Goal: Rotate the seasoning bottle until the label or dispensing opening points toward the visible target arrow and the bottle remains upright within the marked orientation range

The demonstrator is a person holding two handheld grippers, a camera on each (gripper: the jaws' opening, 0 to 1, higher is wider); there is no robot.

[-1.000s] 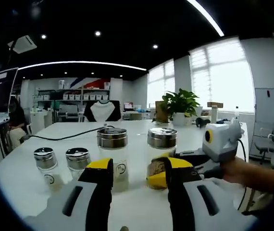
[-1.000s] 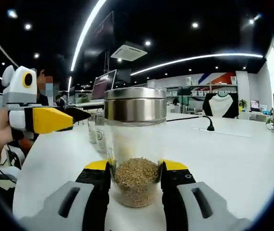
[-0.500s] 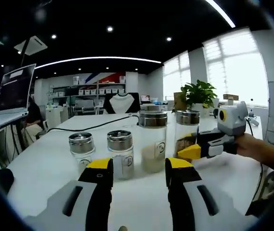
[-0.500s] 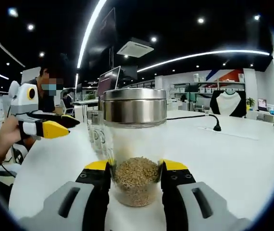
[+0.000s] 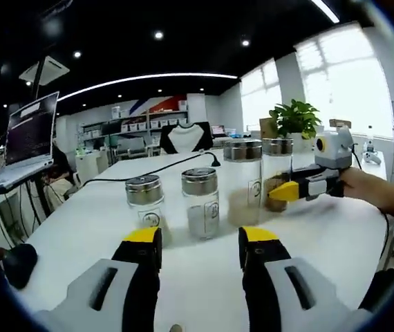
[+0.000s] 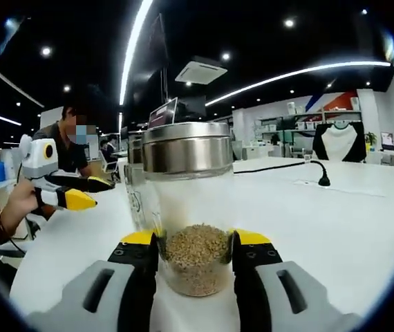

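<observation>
Seasoning bottle (image 6: pixel 191 207) stands upright on the white table (image 6: pixel 335 221), dead centre in our right gripper view, with brown grains in its bottom and a steel lid on top. Our right gripper (image 6: pixel 194 243) pinches it low down, one yellow-tipped jaw pressed to each side of the glass. At 9 o'clock in that view we see our left gripper (image 6: pixel 90 192), held in a hand (image 6: pixel 17 207), well apart from the bottle.

In our left gripper view, the left gripper (image 5: pixel 200 238) rises from 6 o'clock with its jaws spread and nothing between them. Beyond it a row of four steel-lidded jars runs from 11 toward 2 o'clock: a small jar (image 5: pixel 145 200), a second small jar (image 5: pixel 201 202), a tall jar (image 5: pixel 244 181), then the seasoning bottle (image 5: pixel 277 171) at the far end. The right gripper (image 5: pixel 288 191) grips that last one from 3 o'clock. A black cable (image 5: pixel 148 174) crosses the table behind the row, and a potted plant (image 5: pixel 295 121) stands at 1 o'clock.
</observation>
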